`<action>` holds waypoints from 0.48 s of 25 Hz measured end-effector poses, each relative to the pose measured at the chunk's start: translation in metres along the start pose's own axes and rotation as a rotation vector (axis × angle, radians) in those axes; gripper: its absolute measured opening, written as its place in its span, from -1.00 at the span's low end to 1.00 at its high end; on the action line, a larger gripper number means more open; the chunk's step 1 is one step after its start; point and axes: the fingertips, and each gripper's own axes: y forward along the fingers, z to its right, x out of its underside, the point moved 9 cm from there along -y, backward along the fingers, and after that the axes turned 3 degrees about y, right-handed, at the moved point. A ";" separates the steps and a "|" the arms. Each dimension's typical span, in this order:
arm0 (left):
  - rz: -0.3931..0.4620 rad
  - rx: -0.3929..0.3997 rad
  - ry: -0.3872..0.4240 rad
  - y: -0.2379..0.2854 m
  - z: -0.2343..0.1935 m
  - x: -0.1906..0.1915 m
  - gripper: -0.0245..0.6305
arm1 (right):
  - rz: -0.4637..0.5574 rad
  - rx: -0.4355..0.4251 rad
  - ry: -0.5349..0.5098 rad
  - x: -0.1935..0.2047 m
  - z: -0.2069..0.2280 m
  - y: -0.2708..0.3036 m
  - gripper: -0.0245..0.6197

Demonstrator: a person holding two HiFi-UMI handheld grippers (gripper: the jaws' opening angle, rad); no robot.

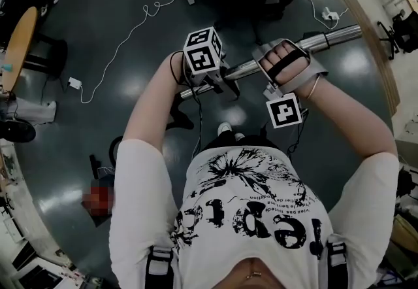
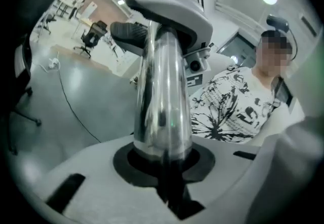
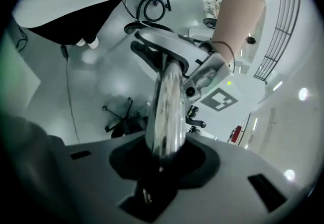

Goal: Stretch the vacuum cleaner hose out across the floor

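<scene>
head view: right hand [image 1: 285, 62] hides tube [image 1: 333, 37] middle (chrome)

White short-sleeved T-shirt [image 1: 255, 216]. Chest carries a black splash-like print [image 1: 245, 173], with a row of heavy black letters below it.

Either side of the print, toward the shoulders, we see black shoulder straps [image 1: 155, 261] with buckles. Past the print's far edge is a dark lower garment, then two white shoe toes [image 1: 225, 128].

Left claw [image 2: 162, 164]:
- pale grey faces, a black rounded notch and black slots
- left marker cube [image 1: 202, 51], white with black square markers
- thin black cable [image 1: 198, 118] running from it toward the print

Right claw [image 3: 162, 167]:
- same grey faces and notch, grey shell
- black hand strap [image 1: 285, 62]
- right marker cube [image 1: 284, 111], also white and black

We note a thin wrist band [image 1: 314, 88] beside that cube.
</scene>
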 end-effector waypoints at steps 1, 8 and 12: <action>0.021 -0.058 0.039 -0.003 -0.004 -0.002 -0.76 | -0.013 -0.020 -0.009 0.004 0.000 0.004 -0.55; 0.061 -0.607 0.200 -0.019 -0.032 -0.012 -0.31 | -0.059 -0.175 0.091 0.026 -0.010 0.026 -0.55; -0.045 -0.979 0.344 -0.009 -0.045 -0.026 -0.26 | -0.099 -0.276 0.144 0.064 -0.024 0.037 -0.55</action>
